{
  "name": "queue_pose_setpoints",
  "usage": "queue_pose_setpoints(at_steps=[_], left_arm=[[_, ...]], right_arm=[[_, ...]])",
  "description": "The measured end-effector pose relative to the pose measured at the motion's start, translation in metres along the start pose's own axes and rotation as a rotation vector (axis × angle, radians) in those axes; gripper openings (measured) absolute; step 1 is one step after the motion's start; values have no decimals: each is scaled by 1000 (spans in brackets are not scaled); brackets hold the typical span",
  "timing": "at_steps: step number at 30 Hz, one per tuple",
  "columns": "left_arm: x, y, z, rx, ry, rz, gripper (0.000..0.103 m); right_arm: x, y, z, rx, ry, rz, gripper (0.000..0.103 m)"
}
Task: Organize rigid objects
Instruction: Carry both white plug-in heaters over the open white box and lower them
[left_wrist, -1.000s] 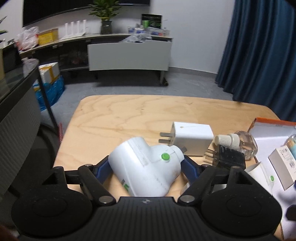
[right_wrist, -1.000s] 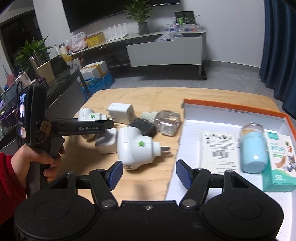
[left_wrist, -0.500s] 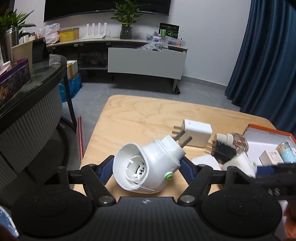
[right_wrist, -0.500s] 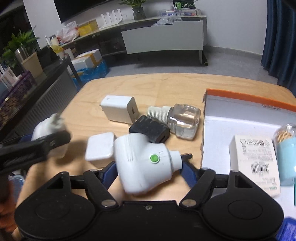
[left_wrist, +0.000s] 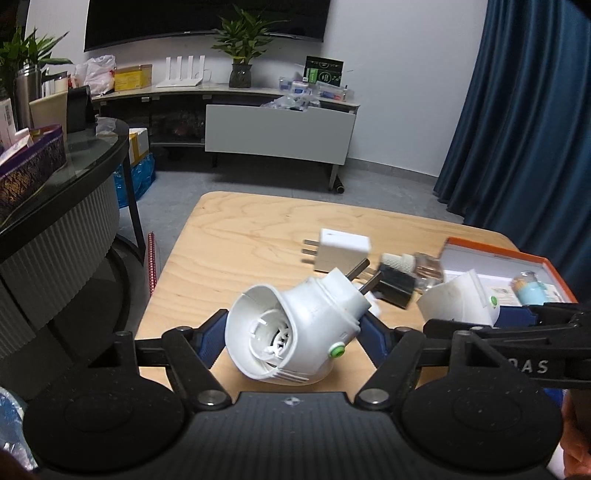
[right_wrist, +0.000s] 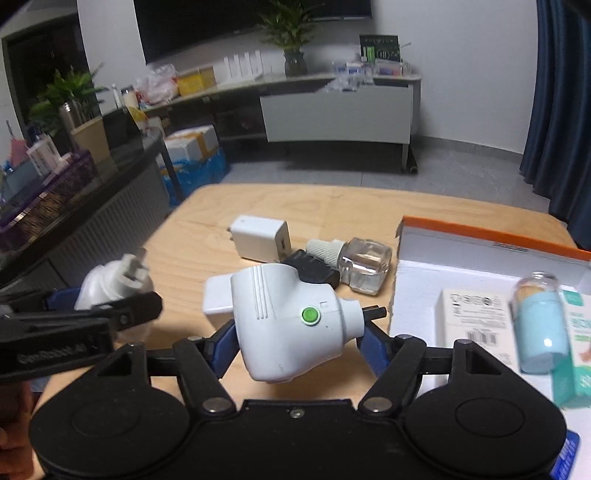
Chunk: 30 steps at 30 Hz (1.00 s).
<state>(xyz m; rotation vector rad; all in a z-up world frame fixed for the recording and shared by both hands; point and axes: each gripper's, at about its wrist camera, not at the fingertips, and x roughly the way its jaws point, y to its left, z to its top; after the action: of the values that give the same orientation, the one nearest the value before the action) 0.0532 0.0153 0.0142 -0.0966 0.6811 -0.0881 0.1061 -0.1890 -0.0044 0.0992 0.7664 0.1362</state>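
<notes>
Wooden table fills the middle of both views; the white tray with the orange rim sits at its right edge, already holding a small card box and a pale blue bottle. We judge the tray is where the next piece goes. The right gripper is just beside the tray's near-left corner, jaws closing on a white plug-in heater that sits between the blue pads; its long axis runs left to right, prongs aimed at the tray wall. The left gripper, farther left and so farther from the tray, pinches a second white heater, hollow mouth toward us, prongs pointing far-right. Loose between them lie a white charger, a black adapter and a clear refill bottle. The right hand is nearer, so a short move rightward should serve.
</notes>
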Motion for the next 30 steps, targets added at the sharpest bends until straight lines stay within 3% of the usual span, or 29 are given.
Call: queue_pose_setpoints(at_steps=[14,30], left_arm=[[-41,-23,-12,-12,7,17,74],[-63,-53,-27,7,11,-34,74]], right_arm=[[-79,-4,-29,17,-63,-63,82],[-127,-21,-64,43,-80,-118,82]])
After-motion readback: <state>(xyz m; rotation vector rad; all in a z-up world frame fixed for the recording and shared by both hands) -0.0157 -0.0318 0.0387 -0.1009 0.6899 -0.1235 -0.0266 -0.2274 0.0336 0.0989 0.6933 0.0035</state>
